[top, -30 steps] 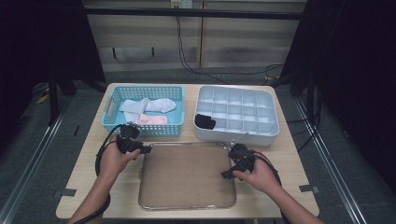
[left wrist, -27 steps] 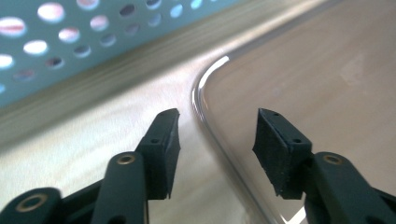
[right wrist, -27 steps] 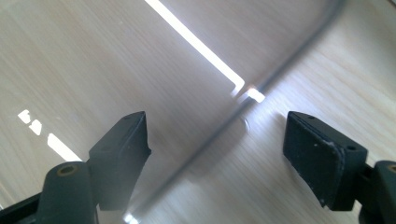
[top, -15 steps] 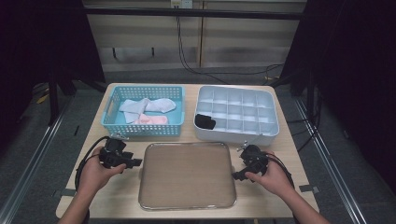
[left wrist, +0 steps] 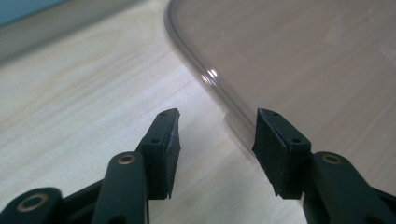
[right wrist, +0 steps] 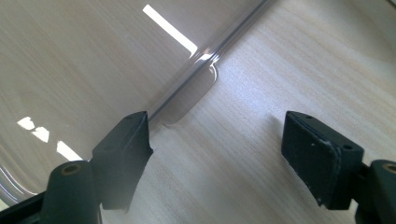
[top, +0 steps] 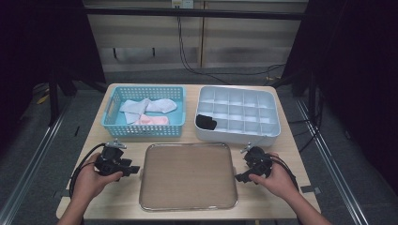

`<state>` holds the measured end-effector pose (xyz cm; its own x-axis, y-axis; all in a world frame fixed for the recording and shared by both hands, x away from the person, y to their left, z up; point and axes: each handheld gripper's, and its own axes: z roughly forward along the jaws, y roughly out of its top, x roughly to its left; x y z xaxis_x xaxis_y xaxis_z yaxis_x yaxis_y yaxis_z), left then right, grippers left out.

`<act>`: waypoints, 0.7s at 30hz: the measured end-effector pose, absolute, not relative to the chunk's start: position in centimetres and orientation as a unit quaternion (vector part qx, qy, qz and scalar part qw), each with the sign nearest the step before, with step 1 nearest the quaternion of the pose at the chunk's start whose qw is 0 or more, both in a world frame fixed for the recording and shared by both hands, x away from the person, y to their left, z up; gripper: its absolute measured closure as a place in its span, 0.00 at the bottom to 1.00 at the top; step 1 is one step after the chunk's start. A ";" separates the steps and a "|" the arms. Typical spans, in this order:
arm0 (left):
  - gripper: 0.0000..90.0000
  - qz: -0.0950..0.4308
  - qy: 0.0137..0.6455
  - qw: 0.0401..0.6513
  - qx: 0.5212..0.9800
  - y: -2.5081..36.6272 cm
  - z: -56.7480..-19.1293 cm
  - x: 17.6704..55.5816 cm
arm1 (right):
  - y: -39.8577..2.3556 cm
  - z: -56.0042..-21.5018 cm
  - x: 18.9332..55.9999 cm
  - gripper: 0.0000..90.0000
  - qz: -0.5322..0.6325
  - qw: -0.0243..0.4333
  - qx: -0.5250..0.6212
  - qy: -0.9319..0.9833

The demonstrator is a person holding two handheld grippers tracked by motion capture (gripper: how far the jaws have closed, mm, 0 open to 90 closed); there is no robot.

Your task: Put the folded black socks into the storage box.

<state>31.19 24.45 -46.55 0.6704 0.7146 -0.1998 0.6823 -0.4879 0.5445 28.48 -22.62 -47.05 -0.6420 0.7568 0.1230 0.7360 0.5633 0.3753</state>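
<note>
both tools [top: 133, 169] [top: 240, 177] open, apart

Pretty dim room overall. Light wooden table [top: 281, 197] sits in the middle on a grey floor [top: 338, 154], with metal rails [top: 35, 154] running along both sides. Behind it there's a pale panelled wall [top: 234, 42] with black cables [top: 187, 56] hanging down. Dark curtains [top: 356, 70] close off left and right.
</note>
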 end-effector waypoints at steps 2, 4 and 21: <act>0.60 0.016 0.407 0.297 0.863 24.5 -46.7 31.1 | -22.6 -47.1 28.5 0.26 0.200 0.027 0.420 0.885; 0.65 0.011 0.406 0.296 0.864 24.5 -46.8 31.1 | -22.7 -47.1 28.5 0.26 0.198 0.027 0.419 0.886; 1.00 -0.014 0.407 0.284 0.868 23.9 -47.1 31.2 | -22.9 -47.6 28.3 0.26 0.203 0.021 0.422 0.883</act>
